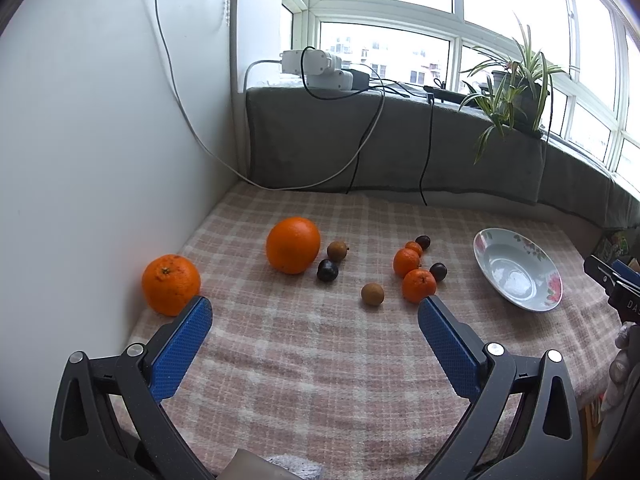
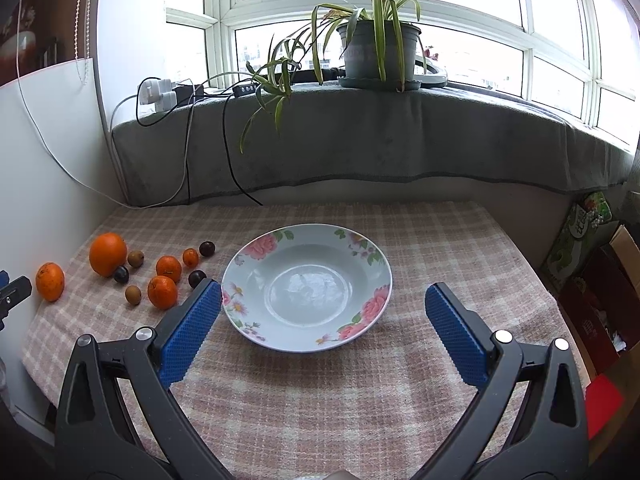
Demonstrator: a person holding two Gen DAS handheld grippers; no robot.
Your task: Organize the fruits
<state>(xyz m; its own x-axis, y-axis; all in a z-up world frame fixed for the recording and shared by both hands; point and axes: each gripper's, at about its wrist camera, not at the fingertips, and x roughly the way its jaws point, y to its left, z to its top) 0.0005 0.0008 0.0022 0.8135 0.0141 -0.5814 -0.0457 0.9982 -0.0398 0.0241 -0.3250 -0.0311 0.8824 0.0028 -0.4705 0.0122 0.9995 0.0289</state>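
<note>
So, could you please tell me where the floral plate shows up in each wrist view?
Left wrist view: the floral plate sits at the right, empty, right of the fruit cluster.
Right wrist view: the floral plate sits at centre, between the open fingers.
Shared landmark: the largest orange, left of the plate in both.

Item count, both views combined.

Large oranges: two, one (image 1: 293,245) near the middle of the surface and one (image 1: 171,284) at its left edge.

Small mandarins: three (image 1: 419,286), (image 1: 406,262), (image 1: 413,247).

Dark round fruits: three (image 1: 327,270), (image 1: 438,272), (image 1: 423,242).

Brown round fruits: two (image 1: 372,294), (image 1: 337,250).

Total loose fruit pieces: ten.

Floral plates: one (image 2: 256,258), holding no fruit.

Potted plants on the sill: one (image 2: 378,50).
</note>
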